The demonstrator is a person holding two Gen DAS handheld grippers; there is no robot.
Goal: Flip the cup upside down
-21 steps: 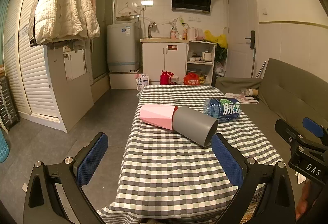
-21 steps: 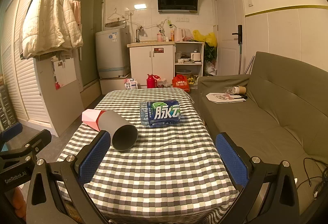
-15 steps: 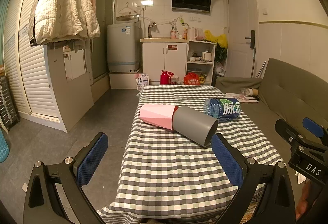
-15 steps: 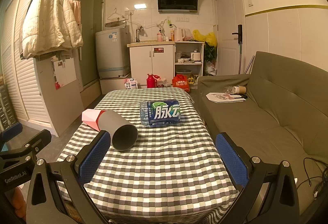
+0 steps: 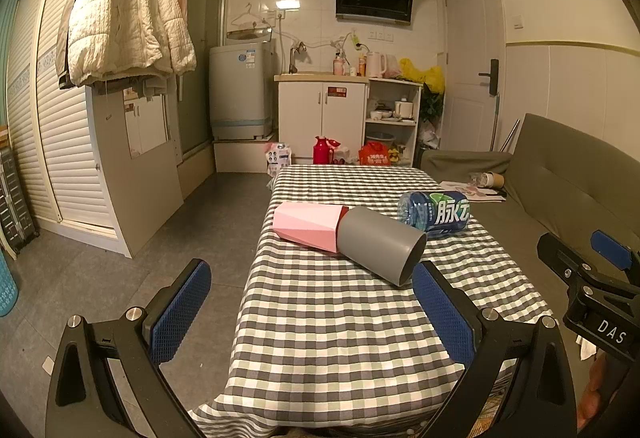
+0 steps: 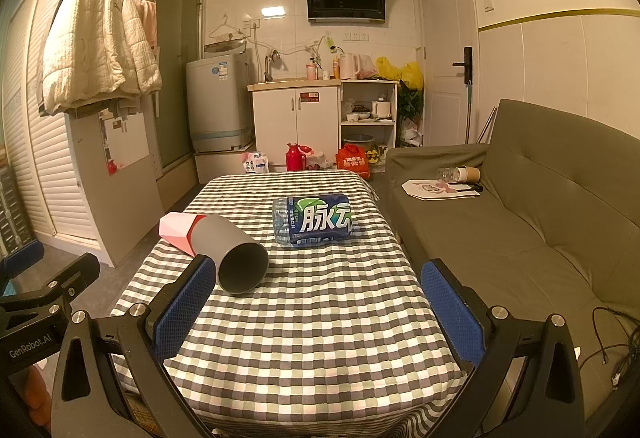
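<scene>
A grey cup [image 5: 378, 244] [image 6: 232, 252] lies on its side on the checked tablecloth [image 5: 340, 338] [image 6: 312, 322], its open mouth towards me. Its base end meets a pink faceted cup [image 5: 308, 224] [image 6: 178, 232], also lying on its side. My left gripper [image 5: 312, 312] is open, held low before the table's near edge, short of the grey cup. My right gripper [image 6: 316, 308] is open too, nothing between its fingers; its left pad [image 6: 182, 304] shows just in front of the grey cup's mouth.
A pack of blue-labelled water bottles [image 5: 436, 209] [image 6: 314, 220] lies behind the cups. An olive sofa [image 6: 540, 213] runs along the table's right side. Bare floor [image 5: 168, 258] lies left of the table. Kitchen cabinets [image 5: 322, 117] and a washing machine [image 5: 240, 91] stand at the back.
</scene>
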